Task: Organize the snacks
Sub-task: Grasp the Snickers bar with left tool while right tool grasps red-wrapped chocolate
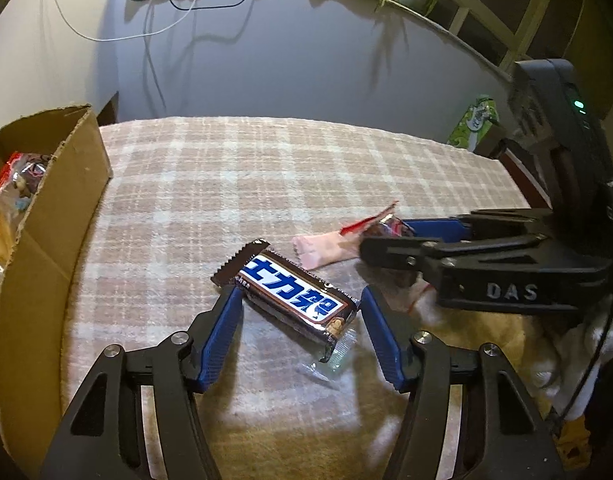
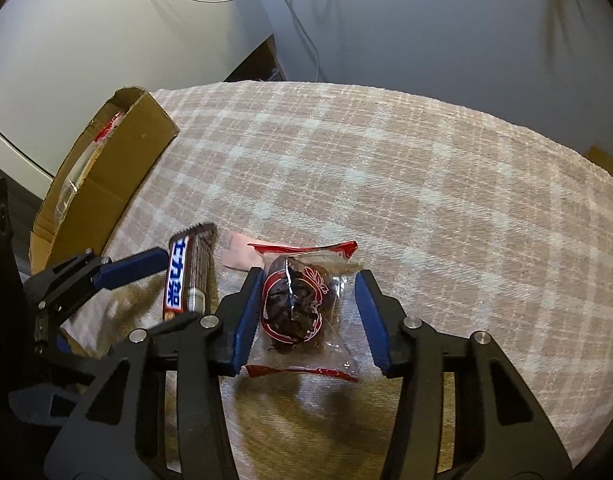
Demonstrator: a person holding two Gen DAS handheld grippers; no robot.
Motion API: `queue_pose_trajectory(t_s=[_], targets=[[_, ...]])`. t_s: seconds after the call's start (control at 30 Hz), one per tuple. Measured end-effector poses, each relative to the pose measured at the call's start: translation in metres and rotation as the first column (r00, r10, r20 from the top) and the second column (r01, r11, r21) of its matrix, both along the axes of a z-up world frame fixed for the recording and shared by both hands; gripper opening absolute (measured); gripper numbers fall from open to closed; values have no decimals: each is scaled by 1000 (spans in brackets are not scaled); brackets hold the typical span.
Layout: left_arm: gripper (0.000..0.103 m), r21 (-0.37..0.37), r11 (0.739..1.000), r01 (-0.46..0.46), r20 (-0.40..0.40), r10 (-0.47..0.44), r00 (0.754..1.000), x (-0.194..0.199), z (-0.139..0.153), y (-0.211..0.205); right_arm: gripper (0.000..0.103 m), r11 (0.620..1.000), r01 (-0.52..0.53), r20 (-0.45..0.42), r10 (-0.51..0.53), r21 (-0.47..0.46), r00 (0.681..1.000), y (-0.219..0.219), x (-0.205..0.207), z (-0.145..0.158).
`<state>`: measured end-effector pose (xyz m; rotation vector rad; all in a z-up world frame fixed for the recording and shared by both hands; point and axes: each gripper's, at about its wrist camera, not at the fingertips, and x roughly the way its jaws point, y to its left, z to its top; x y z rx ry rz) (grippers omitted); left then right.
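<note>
Two snacks, each sitting between its own pair of jaws, box off to the left.

At the left edge of the left wrist view stands the cardboard box [image 1: 54,208], already holding wrapped snacks. The left gripper [image 1: 300,304] straddles the chocolate bar [image 1: 290,292] on the plaid-covered table [image 1: 266,168]; its jaws stand apart, one beside each end of the bar. The bar's long axis runs slantwise from upper left to lower right, roughly along the line between the jaws rather than across it. Further right, the right gripper [image 2: 308,312] brackets the clear packet of dark dried fruit [image 2: 294,304]: the left jaw lies against the wrapper, the right jaw clear of it, so not yet clamped. Each hand is nearest its own snack.
</note>
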<state>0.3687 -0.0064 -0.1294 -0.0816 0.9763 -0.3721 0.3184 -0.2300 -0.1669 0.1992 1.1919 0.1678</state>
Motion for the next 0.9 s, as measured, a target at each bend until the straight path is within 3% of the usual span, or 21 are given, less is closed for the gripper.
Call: queue_pose_trajectory(t_s=[0.3,0.37,0.53,0.7,0.77,0.9], targets=[[55,9,1000,-20,-8,20,1000,7,-6,3,49,999,-17,13,18,-43,1000,4,-3,0],[45,10,1000,-20,-5,20,1000,9,-6,5,49,999,-18,14,19,-45,1000,5,-3,0],[39,19,1000,-13,12,13,1000,7,-5,7,37,998,-6,27,8,-56,1000,3,-7,3],[43,24,999,-45,14,44,999,6,-4,10,36,998,-8,30,11,-70,999,3,-9,4],[56,43,997,-61,21,61,998,6,-3,10,36,997,-11,30,13,-73,999,4,-9,5],[59,52,995,-84,13,83,996,13,-6,10,36,997,-10,30,12,-73,999,4,-9,4]])
